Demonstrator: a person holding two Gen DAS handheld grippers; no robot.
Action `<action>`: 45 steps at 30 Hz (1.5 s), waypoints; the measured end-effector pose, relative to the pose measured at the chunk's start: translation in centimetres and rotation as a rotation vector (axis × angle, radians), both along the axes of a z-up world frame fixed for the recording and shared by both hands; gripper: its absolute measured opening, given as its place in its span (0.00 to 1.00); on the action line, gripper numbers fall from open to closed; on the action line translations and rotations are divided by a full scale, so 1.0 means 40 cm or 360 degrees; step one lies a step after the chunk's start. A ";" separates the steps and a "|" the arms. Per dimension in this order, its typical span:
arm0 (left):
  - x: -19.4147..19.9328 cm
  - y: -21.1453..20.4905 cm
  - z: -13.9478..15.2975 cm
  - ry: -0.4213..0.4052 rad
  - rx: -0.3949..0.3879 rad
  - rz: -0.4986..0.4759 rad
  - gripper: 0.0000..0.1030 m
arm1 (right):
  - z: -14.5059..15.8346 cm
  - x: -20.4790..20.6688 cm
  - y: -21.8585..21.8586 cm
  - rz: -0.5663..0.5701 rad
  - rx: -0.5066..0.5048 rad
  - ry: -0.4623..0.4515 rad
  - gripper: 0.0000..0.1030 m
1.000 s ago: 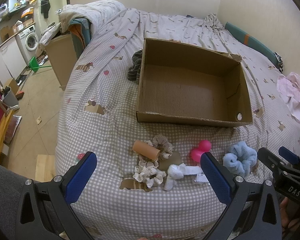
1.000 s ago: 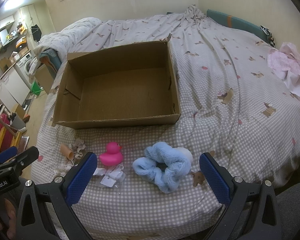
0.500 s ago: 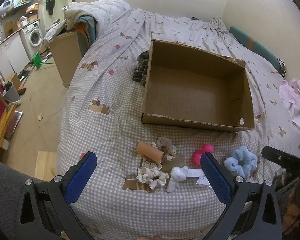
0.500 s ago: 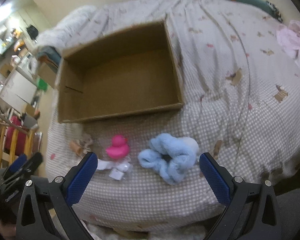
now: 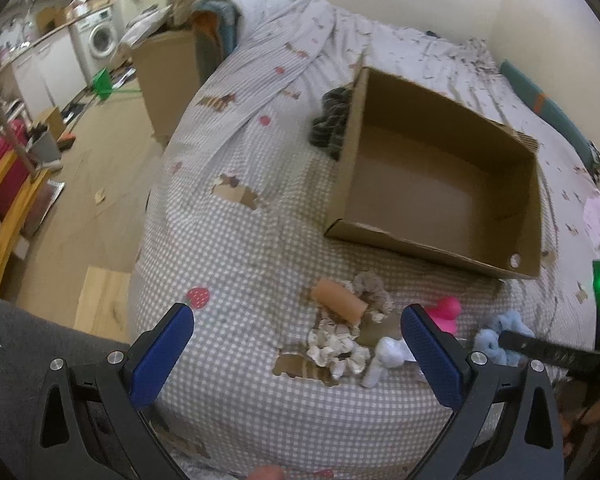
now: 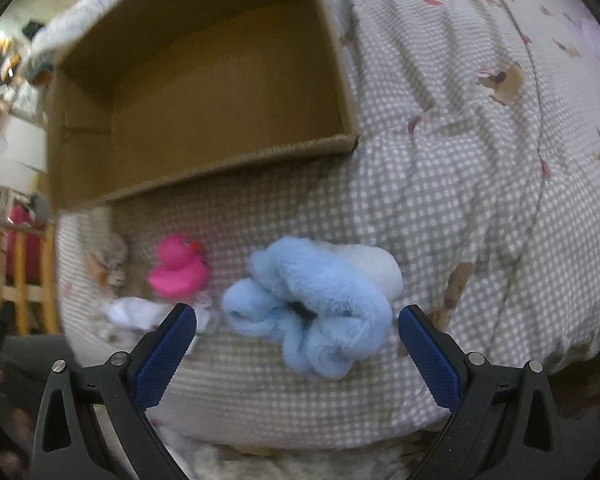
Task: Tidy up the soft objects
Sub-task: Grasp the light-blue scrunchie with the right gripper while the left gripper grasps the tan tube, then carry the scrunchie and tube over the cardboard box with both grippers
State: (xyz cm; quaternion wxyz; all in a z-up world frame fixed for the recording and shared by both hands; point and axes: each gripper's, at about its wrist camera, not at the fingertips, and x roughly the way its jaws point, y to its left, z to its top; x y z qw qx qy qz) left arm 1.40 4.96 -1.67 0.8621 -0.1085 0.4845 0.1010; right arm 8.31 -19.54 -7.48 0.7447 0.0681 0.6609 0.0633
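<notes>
Checked bedspread (image 6: 440, 200), right tongs (image 6: 296, 344) spread wide, low over blue scrunchie (image 6: 316, 304)

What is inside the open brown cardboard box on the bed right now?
Nothing shows inside the open brown cardboard box: its bare floor appears in both views. The near wall hides a strip of floor just behind it, so that part cannot be checked.

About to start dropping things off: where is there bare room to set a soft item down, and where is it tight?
The cardboard box is bare inside. The checked bedspread is open left of the box and the tan roll. It is crowded along the near edge: beige scrunchies, pink duck and blue scrunchie sit close together.
</notes>
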 end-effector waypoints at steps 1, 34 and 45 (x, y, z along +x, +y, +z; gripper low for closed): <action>0.006 0.010 -0.004 0.0020 -0.0008 0.0019 1.00 | -0.008 0.003 0.012 0.0033 -0.0046 -0.0001 1.00; 0.219 0.007 -0.264 0.0524 -0.0415 -0.0105 0.10 | 0.045 0.004 0.064 0.0166 -0.0103 -0.0290 0.16; 0.175 0.040 -0.197 0.0393 -0.0423 -0.0086 0.04 | 0.090 -0.009 0.052 0.0138 -0.0025 -0.0338 0.12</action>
